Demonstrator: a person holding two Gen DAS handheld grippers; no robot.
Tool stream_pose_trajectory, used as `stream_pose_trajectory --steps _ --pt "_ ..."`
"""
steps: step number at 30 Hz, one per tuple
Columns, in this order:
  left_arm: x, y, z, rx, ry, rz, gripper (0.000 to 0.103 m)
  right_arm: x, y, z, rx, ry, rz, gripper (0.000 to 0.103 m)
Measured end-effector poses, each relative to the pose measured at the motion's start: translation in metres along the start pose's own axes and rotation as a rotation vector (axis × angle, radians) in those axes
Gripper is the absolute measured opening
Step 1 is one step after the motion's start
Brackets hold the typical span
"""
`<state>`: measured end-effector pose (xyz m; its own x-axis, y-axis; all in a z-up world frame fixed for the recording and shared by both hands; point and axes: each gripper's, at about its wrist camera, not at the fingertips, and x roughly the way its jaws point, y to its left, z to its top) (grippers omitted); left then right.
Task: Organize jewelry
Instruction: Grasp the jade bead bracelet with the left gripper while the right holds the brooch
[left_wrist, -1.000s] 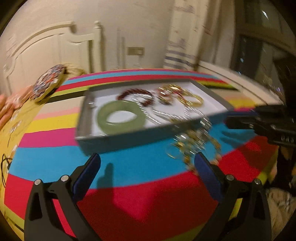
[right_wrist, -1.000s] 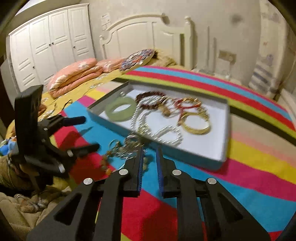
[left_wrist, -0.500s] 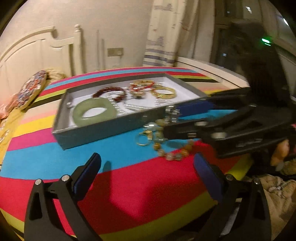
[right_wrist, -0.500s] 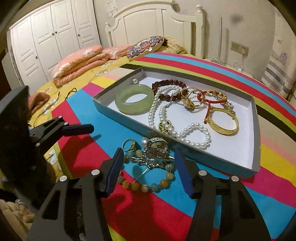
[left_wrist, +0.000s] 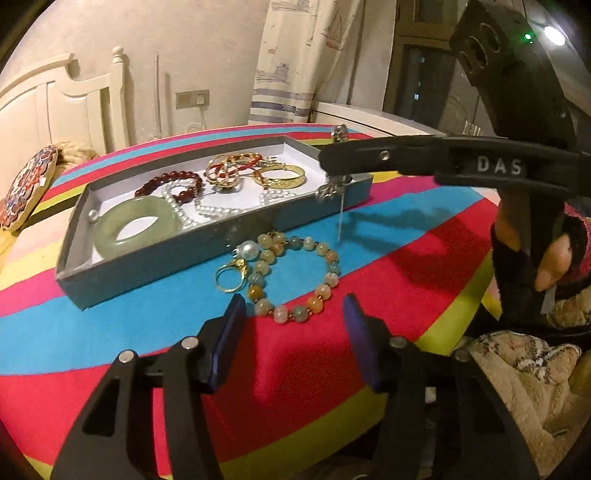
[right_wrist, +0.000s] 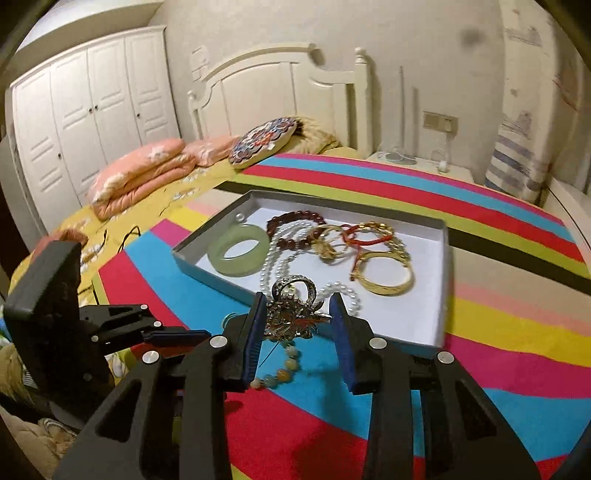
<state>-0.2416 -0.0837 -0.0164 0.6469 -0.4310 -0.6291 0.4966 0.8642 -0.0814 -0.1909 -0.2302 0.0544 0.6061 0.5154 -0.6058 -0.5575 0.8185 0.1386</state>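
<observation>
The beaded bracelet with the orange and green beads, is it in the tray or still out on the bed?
Out. The beaded bracelet lies on the striped blanket, in front of the tray, beside a gold ring.

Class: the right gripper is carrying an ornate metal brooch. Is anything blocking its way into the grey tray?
Nothing visible blocks it. The right gripper holds the ornate metal brooch above the grey tray's near wall; bare white floor lies just beyond, beside the pearl strand.

2 low, close wrist views cross over the same tray.
</observation>
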Motion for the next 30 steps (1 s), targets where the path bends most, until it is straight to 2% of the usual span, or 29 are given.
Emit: stream_pose_trajectory --steps 5,10,15,16,17,19,20,22,30 --pt "0.005 -0.006 0.006 0.023 0.015 0.009 0.054 -0.004 -0.007 -0.001 0.02 -0.011 0.001 0.035" --pt "-0.007 -0.014 0.011 0.062 -0.04 0.012 0.054 -0.008 -0.011 -0.002 0.032 -0.021 -0.003 0.035" --pt "0.014 -0.016 0.021 0.083 0.012 -0.03 0.053 -0.01 -0.015 -0.003 0.045 -0.028 -0.011 0.035" --pt "0.018 -0.018 0.022 0.092 0.023 -0.033 0.045 -0.01 -0.016 -0.003 0.048 -0.029 -0.012 0.035" --pt "0.026 -0.02 0.023 0.105 0.046 -0.045 0.034 -0.011 -0.018 -0.003 0.051 -0.03 -0.014 0.035" --pt "0.033 -0.025 0.025 0.137 0.048 -0.035 0.026 -0.011 -0.02 -0.004 0.059 -0.031 -0.015 0.035" --pt "0.036 -0.028 0.027 0.155 0.049 -0.025 0.01 -0.011 -0.021 -0.004 0.062 -0.031 -0.016 0.035" --pt "0.039 -0.029 0.033 0.152 0.055 -0.051 0.009 -0.013 -0.023 -0.005 0.066 -0.034 -0.017 0.035" --pt "0.01 -0.011 0.049 0.036 -0.043 -0.136 0.009 -0.019 -0.032 -0.005 0.097 -0.055 -0.021 0.036"
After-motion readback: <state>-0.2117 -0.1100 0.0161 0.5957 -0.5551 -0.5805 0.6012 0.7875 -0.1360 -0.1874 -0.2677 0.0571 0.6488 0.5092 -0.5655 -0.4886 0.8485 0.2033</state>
